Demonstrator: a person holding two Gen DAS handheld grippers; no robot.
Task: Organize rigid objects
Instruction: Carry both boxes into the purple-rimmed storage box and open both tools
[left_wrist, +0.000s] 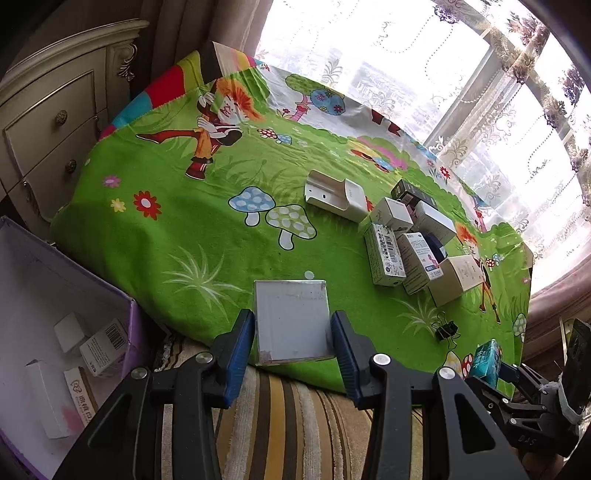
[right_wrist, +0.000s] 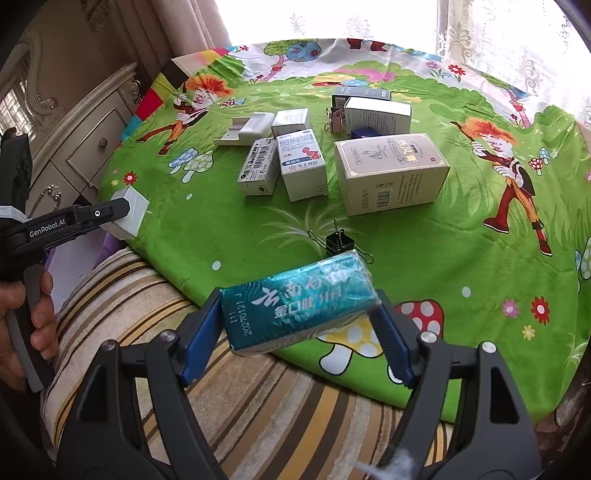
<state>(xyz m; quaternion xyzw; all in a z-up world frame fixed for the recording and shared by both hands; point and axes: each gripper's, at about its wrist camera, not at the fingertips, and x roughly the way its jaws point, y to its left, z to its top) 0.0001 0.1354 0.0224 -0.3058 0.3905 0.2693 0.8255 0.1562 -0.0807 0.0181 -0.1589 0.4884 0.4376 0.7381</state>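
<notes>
My left gripper (left_wrist: 292, 334) is shut on a plain white box (left_wrist: 291, 321) and holds it over the near edge of the green cartoon cloth (left_wrist: 192, 229). It also shows in the right wrist view (right_wrist: 127, 218) at the left. My right gripper (right_wrist: 297, 325) is shut on a teal wrapped box (right_wrist: 299, 301) above the cloth's front edge; this box shows in the left wrist view (left_wrist: 487, 360). Several small cartons lie clustered on the cloth (right_wrist: 391, 173), with a white plastic holder (right_wrist: 247, 129) behind them.
A purple storage box (left_wrist: 55, 332) with a few small white cartons inside stands at the left, below the cloth's edge. A black binder clip (right_wrist: 340, 242) lies near the teal box. A striped cushion (right_wrist: 258, 406) is below. A cream dresser (left_wrist: 55, 122) stands at the left; a curtained window lies behind.
</notes>
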